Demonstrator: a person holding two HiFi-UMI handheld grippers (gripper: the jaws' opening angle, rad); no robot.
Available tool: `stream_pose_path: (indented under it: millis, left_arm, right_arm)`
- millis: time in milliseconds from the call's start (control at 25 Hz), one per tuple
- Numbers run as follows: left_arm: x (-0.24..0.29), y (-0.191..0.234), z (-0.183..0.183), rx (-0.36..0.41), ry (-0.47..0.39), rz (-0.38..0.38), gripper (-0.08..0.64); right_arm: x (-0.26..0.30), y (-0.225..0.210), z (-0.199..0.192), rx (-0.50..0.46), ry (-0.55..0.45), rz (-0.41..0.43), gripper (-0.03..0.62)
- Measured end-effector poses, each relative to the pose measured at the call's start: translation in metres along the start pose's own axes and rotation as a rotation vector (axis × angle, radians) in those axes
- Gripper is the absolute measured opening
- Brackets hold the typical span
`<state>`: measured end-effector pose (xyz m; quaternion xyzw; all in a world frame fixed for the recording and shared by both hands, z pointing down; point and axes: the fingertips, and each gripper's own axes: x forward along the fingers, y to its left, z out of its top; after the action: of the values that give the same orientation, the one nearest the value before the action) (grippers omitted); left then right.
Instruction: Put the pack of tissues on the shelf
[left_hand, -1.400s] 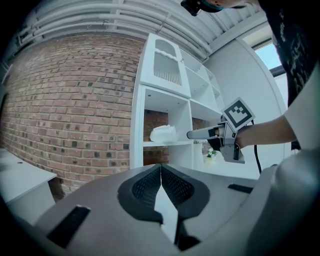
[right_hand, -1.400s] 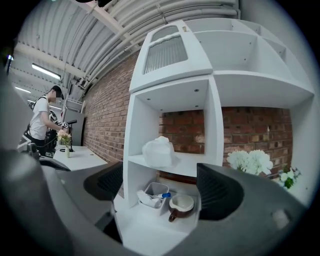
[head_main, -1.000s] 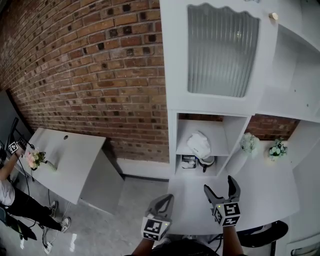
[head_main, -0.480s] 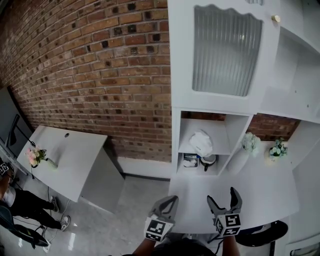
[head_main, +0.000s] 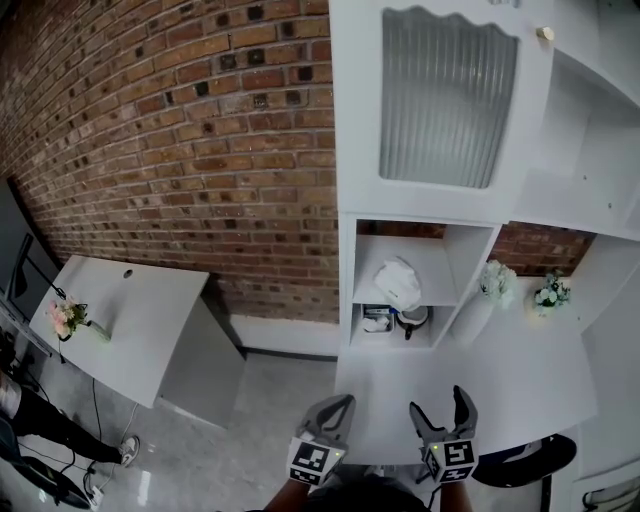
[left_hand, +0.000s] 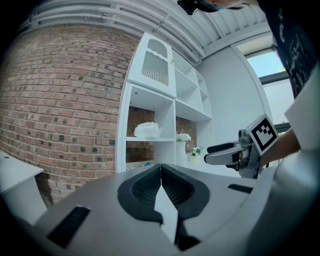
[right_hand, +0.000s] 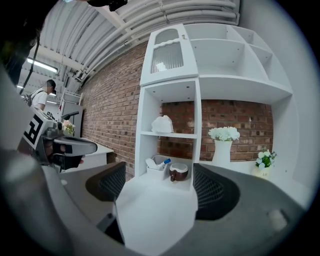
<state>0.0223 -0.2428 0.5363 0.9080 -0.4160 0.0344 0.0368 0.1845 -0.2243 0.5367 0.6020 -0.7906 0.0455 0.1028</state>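
The pack of tissues (head_main: 397, 283), a soft white bundle, lies on the middle board of the white shelf unit (head_main: 440, 300), as the left gripper view (left_hand: 146, 130) and the right gripper view (right_hand: 162, 124) also show. Both grippers hover low over the near edge of the white table (head_main: 520, 385), well apart from the pack. My left gripper (head_main: 338, 404) is shut with nothing held (left_hand: 161, 167). My right gripper (head_main: 438, 402) stands open with its jaws closing a little, and only the bare tabletop shows between them (right_hand: 159, 185).
Under the tissue board sit a small box of items (right_hand: 156, 163) and a brown mug (right_hand: 178, 172). A white vase of flowers (right_hand: 223, 145) and a small flower pot (right_hand: 264, 162) stand to the right. A low side table (head_main: 120, 320) is at the left, a black chair (head_main: 530, 465) by the table.
Both grippers have dropped lower and nearer in the head view. The right jaws have narrowed slightly. The person at the far left has mostly slid out of view.
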Motion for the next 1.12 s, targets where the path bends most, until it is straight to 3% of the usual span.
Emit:
stream_pose_path:
  millis: [200,520,1120]
  left_arm:
    - [-0.002,-0.001,-0.002,0.001,0.005,-0.008,0.011]
    - [0.000,-0.009,-0.003,-0.001,0.008,-0.036,0.011]
    - [0.005,-0.025,-0.003,0.017,0.021,-0.088,0.011]
  right_arm:
    - [-0.003,0.007,-0.002,-0.008,0.000,0.003,0.374]
    - [-0.008,0.010,-0.005,-0.024,0.002,-0.016,0.226]
    - [-0.016,0.012,-0.015,-0.032,0.034,-0.007,0.070]
